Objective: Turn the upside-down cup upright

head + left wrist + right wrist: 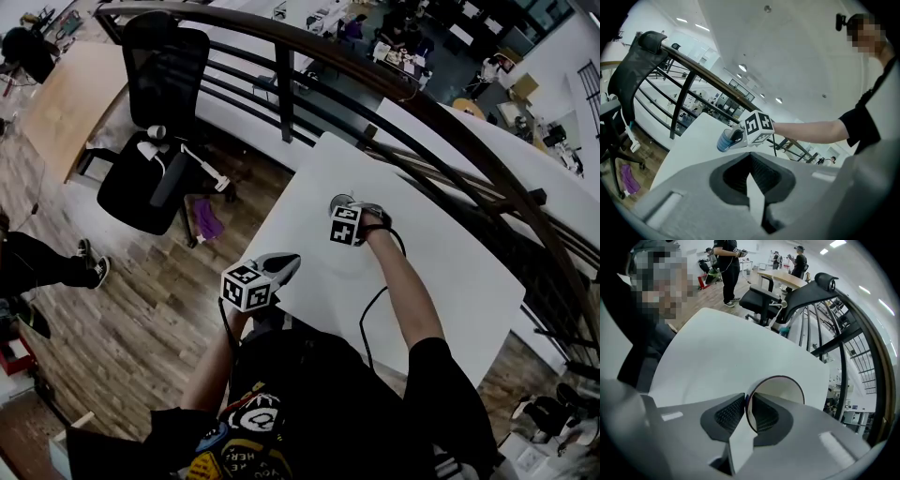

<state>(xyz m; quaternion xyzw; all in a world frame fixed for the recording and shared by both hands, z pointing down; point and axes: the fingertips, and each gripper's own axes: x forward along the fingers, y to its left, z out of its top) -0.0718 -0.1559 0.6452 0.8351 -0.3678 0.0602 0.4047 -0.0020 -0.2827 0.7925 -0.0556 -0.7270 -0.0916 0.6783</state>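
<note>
Closest to the head camera is the person's black printed T-shirt (281,412), with both bare arms reaching forward over a white table (450,281). The left gripper (281,265) hangs at the table's near edge. The right gripper (354,212) is further in over the tabletop, and the cup (337,201) sits at its tip as a small grey round shape. A black office chair (155,112) stands on the wooden floor to the left, with a purple cloth (208,221) near its base. A dark railing (375,84) curves behind the table.

From the left gripper view, the left gripper (750,157) has its jaws brought together with nothing between them. Beyond it, the right gripper (737,136) holds the blue cup (724,140) tipped on its side, pointing left over the white table (689,145). Whether the cup touches the tabletop cannot be told. The railing (684,91) and chair (628,70) stand at the left.

From the right gripper view, the right gripper (749,404) is closed on the cup (783,389), pinching its wall at the dark rim. One pad lies inside the mouth and one outside. The cup's pale inside faces the camera, just beyond the jaws. The table (722,348) spreads behind it, the chair (787,298) stands past its far edge, and people (726,263) stand further back.
</note>
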